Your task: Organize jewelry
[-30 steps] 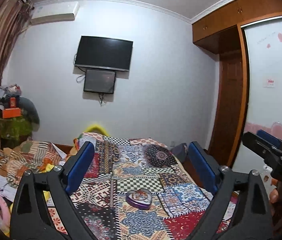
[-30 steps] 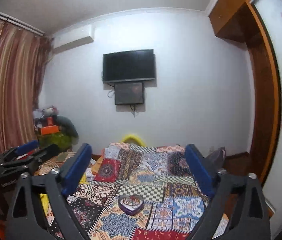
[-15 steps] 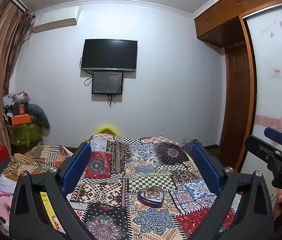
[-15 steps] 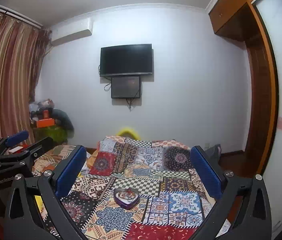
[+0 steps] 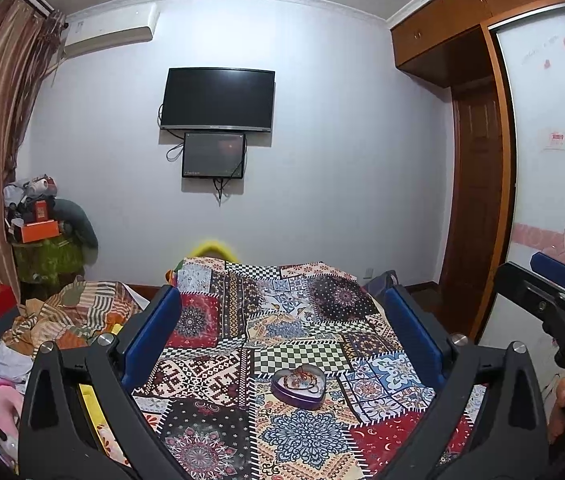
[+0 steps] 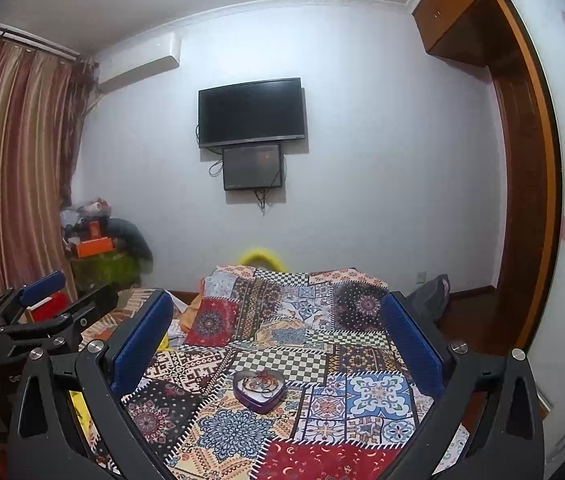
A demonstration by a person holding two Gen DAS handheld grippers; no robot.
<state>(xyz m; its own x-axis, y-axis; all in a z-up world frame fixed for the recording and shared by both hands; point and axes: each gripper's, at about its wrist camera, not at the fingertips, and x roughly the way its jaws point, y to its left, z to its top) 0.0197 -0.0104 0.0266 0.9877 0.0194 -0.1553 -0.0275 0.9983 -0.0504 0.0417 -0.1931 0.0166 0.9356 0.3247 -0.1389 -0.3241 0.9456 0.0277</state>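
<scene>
A purple heart-shaped tin (image 5: 298,385) with jewelry inside sits on the patchwork bedspread (image 5: 282,320); it also shows in the right wrist view (image 6: 259,387). My left gripper (image 5: 280,332) is open and empty, held above the bed with the tin between and beyond its blue pads. My right gripper (image 6: 276,334) is open and empty at a like height. The right gripper shows at the right edge of the left wrist view (image 5: 554,284), and the left gripper at the left edge of the right wrist view (image 6: 42,300).
A striped blanket and clutter (image 5: 70,316) lie left of the bed. A wooden wardrobe and door (image 5: 478,200) stand on the right. A TV (image 5: 218,100) hangs on the far wall. Curtains (image 6: 10,168) hang at the left.
Both grippers have tilted and shifted so the bed and tin sit more centred and lower in each view. Both stay open and empty.
</scene>
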